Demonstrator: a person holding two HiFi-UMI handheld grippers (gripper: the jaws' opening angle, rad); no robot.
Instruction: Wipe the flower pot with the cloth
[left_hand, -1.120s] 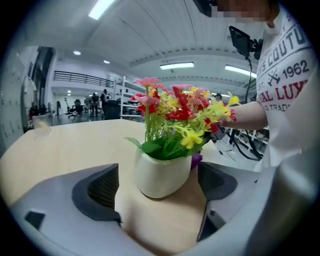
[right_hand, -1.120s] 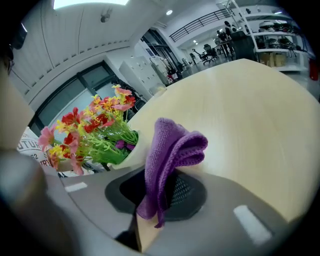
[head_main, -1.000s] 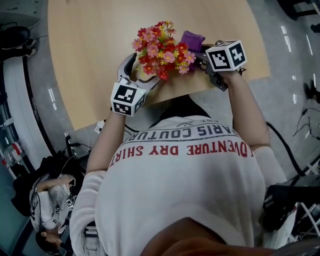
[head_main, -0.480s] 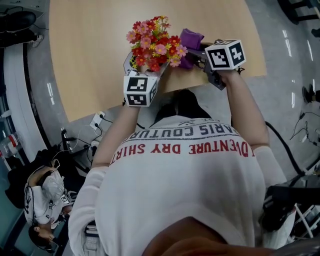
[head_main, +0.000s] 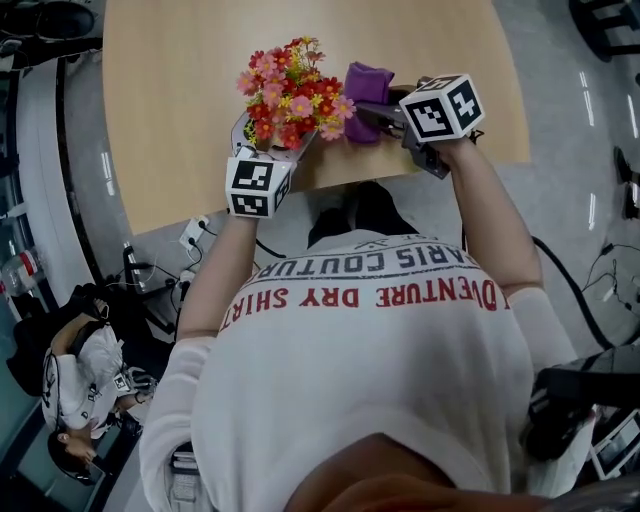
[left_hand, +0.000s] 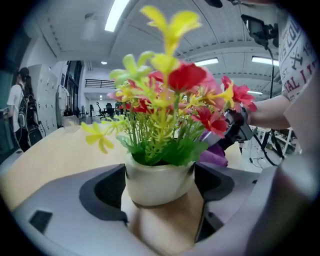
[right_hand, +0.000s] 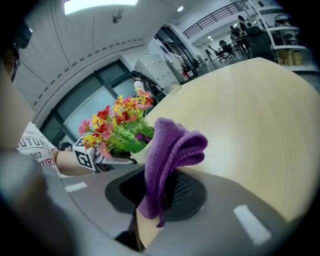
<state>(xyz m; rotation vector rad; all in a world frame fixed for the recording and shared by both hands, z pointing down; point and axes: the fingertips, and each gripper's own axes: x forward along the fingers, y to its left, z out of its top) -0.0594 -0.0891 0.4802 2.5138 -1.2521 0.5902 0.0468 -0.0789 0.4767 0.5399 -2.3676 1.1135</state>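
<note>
While the left gripper stands around the flower pot, its jaws have just been closing, and both pads meet the cream rim, one on each side; the pot sits tilted between them, near the edge of the wooden table closest to the person; red, pink and yellow flowers rise from it and hide it in the head view; the right gripper has its jaws clenched on the purple cloth, which bunches up above them; the cloth is held just beside the flowers, on their right in the head view; whether it touches the pot I cannot tell.
</note>
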